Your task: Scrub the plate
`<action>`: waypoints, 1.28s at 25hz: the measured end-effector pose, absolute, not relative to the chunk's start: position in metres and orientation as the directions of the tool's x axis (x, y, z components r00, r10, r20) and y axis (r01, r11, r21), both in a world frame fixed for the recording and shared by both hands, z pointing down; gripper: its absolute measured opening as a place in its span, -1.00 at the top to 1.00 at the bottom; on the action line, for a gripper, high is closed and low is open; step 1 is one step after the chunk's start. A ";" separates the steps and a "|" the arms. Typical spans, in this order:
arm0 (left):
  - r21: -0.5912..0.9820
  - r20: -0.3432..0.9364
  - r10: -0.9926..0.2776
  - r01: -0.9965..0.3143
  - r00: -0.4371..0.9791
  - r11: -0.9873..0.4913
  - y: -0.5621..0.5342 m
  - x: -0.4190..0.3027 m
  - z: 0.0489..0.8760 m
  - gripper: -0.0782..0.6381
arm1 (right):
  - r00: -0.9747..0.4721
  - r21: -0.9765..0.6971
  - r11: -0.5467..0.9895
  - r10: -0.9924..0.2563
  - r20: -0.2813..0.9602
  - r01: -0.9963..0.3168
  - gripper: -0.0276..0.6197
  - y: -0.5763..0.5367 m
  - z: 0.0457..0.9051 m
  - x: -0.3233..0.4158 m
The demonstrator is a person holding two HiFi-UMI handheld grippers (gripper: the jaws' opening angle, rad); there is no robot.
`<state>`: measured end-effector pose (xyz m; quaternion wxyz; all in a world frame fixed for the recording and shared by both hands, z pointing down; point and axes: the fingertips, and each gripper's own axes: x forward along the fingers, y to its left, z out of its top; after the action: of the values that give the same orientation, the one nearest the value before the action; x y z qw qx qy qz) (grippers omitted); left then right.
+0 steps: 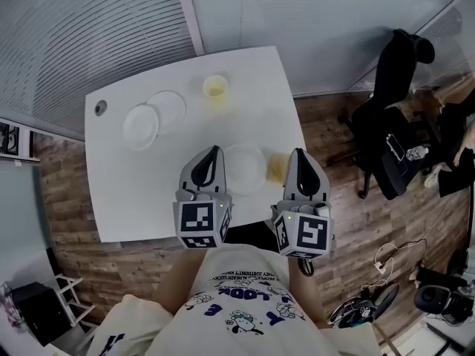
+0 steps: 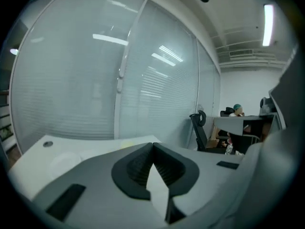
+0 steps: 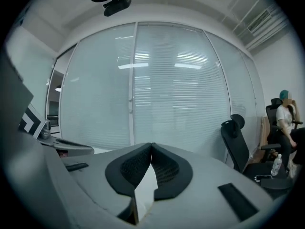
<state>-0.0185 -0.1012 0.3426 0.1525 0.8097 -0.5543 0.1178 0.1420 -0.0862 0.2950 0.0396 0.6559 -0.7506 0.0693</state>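
A white plate point(image 1: 245, 167) lies on the white table point(image 1: 126, 199) near its front edge, between my two grippers. A yellow sponge point(image 1: 276, 167) sits just right of the plate, beside the right gripper's tip. My left gripper point(image 1: 216, 148) hangs over the plate's left rim with its jaws shut and nothing in them; its tips point(image 2: 153, 144) meet in the left gripper view. My right gripper point(image 1: 298, 151) hovers at the table's right front corner, shut and empty, and its tips point(image 3: 152, 144) touch in the right gripper view. Both gripper cameras look up and outward, so neither shows the plate.
Two more white plates point(image 1: 141, 127) point(image 1: 168, 110) overlap at the table's back left. A cup of yellow liquid point(image 1: 215, 87) stands at the back middle. A black office chair point(image 1: 393, 124) is on the wooden floor to the right. A glass wall with blinds point(image 3: 143, 80) is behind the table.
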 end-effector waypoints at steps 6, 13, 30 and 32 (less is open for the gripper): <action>-0.005 0.204 -0.910 -0.929 0.361 -0.369 -0.108 -0.003 0.283 0.72 | -0.146 -0.027 0.145 -0.986 0.082 -0.989 0.85 -0.086 0.272 0.124; -0.054 0.144 -0.922 -0.927 0.359 -0.370 -0.099 0.008 0.255 0.72 | -0.164 -0.063 0.161 -0.986 0.042 -0.985 0.85 -0.085 0.257 0.120; -0.052 0.105 -0.919 -0.921 0.379 -0.386 -0.097 0.023 0.246 0.72 | -0.142 -0.075 0.140 -0.990 0.022 -0.987 0.86 -0.083 0.243 0.128; -0.050 0.105 -0.919 -0.920 0.381 -0.388 -0.097 0.024 0.247 0.72 | -0.140 -0.074 0.138 -0.990 0.023 -0.988 0.86 -0.084 0.244 0.128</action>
<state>0.0237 -0.0973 0.2465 0.0083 0.8309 -0.5533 0.0576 0.1279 -0.0842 0.2438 -0.0155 0.6555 -0.7542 0.0356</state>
